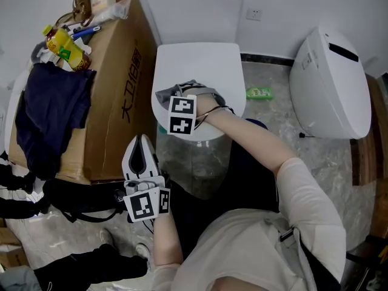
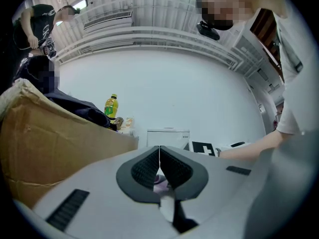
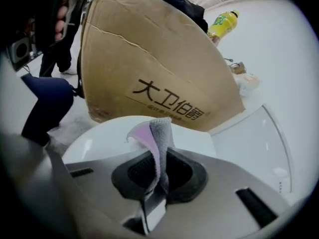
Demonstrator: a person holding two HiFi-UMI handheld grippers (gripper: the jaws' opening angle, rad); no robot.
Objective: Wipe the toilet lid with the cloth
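Observation:
The white toilet lid (image 1: 203,65) is down, below the cistern (image 1: 195,10). A grey cloth (image 1: 180,92) with a lilac underside lies bunched on the lid's front left part. My right gripper (image 1: 173,97) is over it, shut on the cloth. In the right gripper view a fold of the cloth (image 3: 158,138) stands up between the pads of the right gripper (image 3: 158,164), with the lid (image 3: 104,141) just beyond. My left gripper (image 1: 141,141) is held low in front of the bowl, away from the lid. The left gripper (image 2: 159,156) is shut and holds nothing.
A big cardboard box (image 1: 115,96) stands tight against the toilet's left side, with dark clothing (image 1: 51,108) and a yellow bottle (image 1: 63,47) on top. Another white toilet (image 1: 330,83) lies at the right. A green packet (image 1: 259,92) is on the floor. A black bag (image 1: 79,196) lies left of my legs.

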